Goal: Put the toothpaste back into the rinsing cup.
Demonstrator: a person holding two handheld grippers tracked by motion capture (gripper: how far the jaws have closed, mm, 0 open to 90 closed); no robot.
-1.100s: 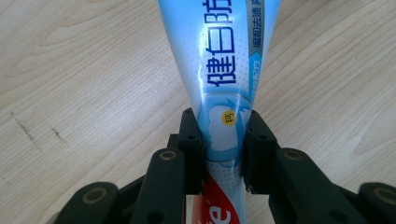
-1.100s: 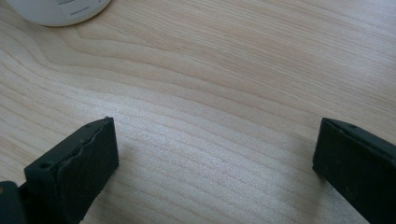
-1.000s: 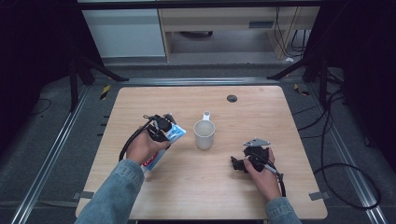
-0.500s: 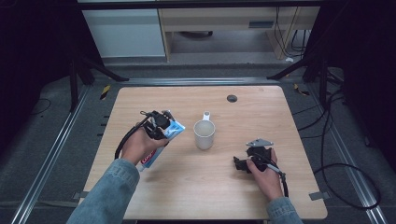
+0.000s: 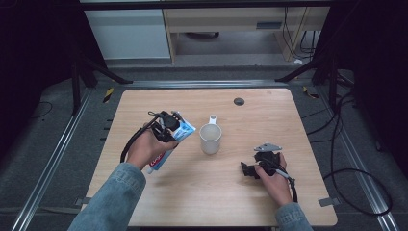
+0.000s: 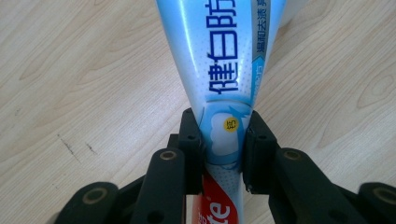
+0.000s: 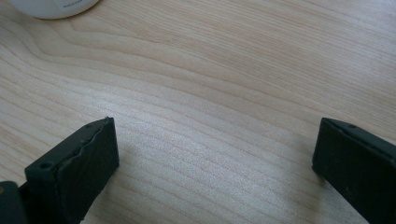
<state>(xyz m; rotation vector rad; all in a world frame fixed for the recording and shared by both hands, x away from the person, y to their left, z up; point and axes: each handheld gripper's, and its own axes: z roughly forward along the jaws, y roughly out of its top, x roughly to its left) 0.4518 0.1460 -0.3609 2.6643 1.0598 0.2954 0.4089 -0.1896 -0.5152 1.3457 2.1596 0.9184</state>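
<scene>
A blue, white and red toothpaste tube (image 5: 185, 130) is held at a slant over the left half of the wooden table (image 5: 250, 115). My left gripper (image 5: 169, 129) is shut on it. In the left gripper view the jaws pinch the tube (image 6: 224, 60) across its middle, left gripper (image 6: 224, 149), with the flat blue end pointing away. A white mug (image 5: 210, 138) stands upright just right of the tube's far end. My right gripper (image 5: 246, 169) rests low near the table's front right, open and empty, right gripper (image 7: 215, 158). The mug's base (image 7: 51, 5) shows beyond it.
A small dark round disc (image 5: 239, 101) lies near the table's far edge. Bare wood stretches between the mug and the right gripper. Metal rails and cables run along the floor on both sides of the table.
The left gripper with the tube has shifted slightly right and away, toward the mug. The mug and the right gripper have barely moved.
</scene>
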